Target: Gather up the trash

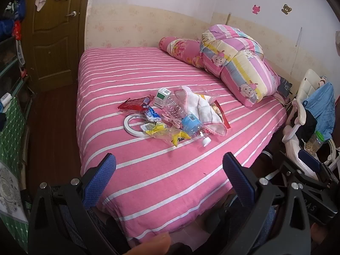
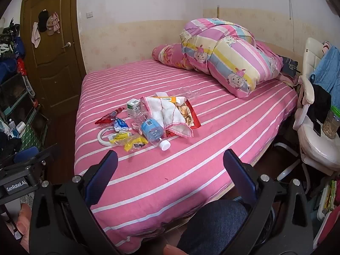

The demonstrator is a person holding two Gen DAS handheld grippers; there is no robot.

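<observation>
A heap of trash lies mid-bed on the pink striped sheet [image 1: 148,78]. In it I see a crushed clear bottle with a blue label [image 1: 189,125] [image 2: 152,130], a red wrapper [image 1: 132,105] [image 2: 108,115], a small green-and-white box [image 1: 162,97] [image 2: 132,105], yellow wrappers [image 1: 167,132] [image 2: 131,141], a white tape ring [image 1: 132,125] [image 2: 104,137], an open snack bag [image 2: 189,114] and a white cloth with pink trim [image 1: 204,108] [image 2: 167,114]. My left gripper [image 1: 170,159] and right gripper [image 2: 171,157] both hover open over the bed's near part, short of the heap, with nothing between their fingers.
A folded cartoon quilt [image 1: 238,63] [image 2: 229,57] and a pink pillow [image 1: 180,48] sit at the bed's far right. A white chair [image 2: 316,144] with clothes and a jar stands right of the bed. A brown door [image 1: 53,31] and cluttered shelves are at left.
</observation>
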